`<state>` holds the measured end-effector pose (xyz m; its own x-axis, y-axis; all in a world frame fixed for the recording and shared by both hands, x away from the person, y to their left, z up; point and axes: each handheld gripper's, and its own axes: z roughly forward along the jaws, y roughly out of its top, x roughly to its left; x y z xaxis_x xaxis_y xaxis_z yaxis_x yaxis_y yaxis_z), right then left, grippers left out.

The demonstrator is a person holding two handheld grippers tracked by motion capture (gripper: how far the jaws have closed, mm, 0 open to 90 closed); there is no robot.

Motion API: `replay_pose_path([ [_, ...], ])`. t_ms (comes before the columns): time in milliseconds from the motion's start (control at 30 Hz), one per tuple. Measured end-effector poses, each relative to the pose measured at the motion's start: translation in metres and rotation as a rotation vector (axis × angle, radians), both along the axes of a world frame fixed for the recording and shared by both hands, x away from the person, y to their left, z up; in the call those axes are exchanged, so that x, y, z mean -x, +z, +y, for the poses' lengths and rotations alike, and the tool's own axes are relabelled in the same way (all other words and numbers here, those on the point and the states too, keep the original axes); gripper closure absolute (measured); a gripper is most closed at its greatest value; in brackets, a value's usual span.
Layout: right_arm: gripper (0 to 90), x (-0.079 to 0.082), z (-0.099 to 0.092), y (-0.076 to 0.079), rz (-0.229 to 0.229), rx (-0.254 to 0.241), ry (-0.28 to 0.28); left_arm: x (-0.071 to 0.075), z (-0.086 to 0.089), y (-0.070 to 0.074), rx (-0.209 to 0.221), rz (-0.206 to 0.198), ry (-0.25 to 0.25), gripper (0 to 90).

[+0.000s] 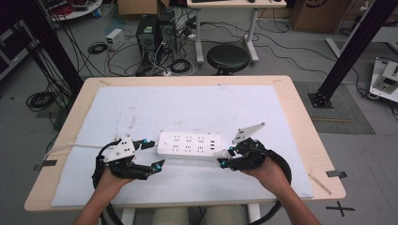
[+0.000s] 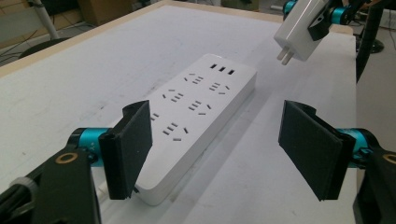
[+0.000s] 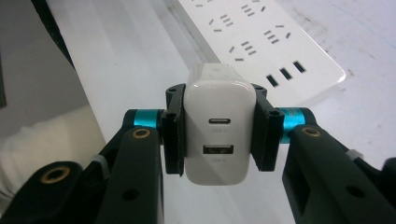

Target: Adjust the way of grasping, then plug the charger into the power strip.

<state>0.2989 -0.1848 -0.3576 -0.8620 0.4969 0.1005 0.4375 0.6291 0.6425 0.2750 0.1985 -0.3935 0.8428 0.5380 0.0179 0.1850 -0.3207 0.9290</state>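
Note:
A white power strip (image 1: 190,145) lies flat on the white mat, between my two grippers. In the left gripper view the power strip (image 2: 196,112) runs away from the jaws, its near end beside the left pad. My left gripper (image 1: 155,153) (image 2: 222,149) is open at the strip's left end, with nothing pressed between its pads. My right gripper (image 1: 224,158) (image 3: 215,133) is shut on a white USB charger (image 3: 215,126) (image 1: 225,153). The charger (image 2: 301,30) hangs just above the strip's right end, prongs pointing down towards it. The power strip (image 3: 261,42) lies beyond it.
The white mat (image 1: 187,105) covers most of the wooden table (image 1: 305,140). The strip's white cable (image 1: 70,148) trails off the left edge. Beyond the far edge stand a black stool (image 1: 228,57), computer towers (image 1: 155,33) and loose floor cables.

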Motion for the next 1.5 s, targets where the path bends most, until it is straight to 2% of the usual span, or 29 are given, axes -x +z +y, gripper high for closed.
replay_pose_path([
  [267,63.6,-0.001,-0.009,0.005,-0.013,0.106,0.017,-0.001,0.009,-0.002,0.009,-0.004,0.035,26.0],
  [367,63.6,-0.002,-0.012,0.006,-0.021,0.131,0.021,-0.002,0.011,-0.002,0.012,-0.006,0.047,25.9],
  [700,63.6,-0.008,-0.020,0.009,-0.013,0.140,0.011,-0.004,0.014,-0.005,0.017,-0.001,0.057,26.0],
  [867,63.6,-0.015,-0.019,0.011,-0.012,0.147,0.024,-0.004,0.017,-0.005,0.010,-0.003,0.059,26.0],
  [1033,63.6,-0.021,-0.014,0.015,-0.009,0.161,0.036,-0.003,0.020,-0.006,0.018,-0.004,0.067,26.0],
  [1167,63.6,-0.029,-0.003,0.025,-0.017,0.176,0.062,-0.001,0.023,-0.007,0.002,-0.010,0.073,26.0],
  [1233,63.6,-0.031,-0.001,0.027,-0.020,0.182,0.073,0.000,0.025,-0.007,-0.010,-0.018,0.084,25.9],
  [1500,63.6,-0.045,0.016,0.031,-0.019,0.206,0.109,0.007,0.037,-0.010,-0.002,-0.033,0.119,25.9],
])
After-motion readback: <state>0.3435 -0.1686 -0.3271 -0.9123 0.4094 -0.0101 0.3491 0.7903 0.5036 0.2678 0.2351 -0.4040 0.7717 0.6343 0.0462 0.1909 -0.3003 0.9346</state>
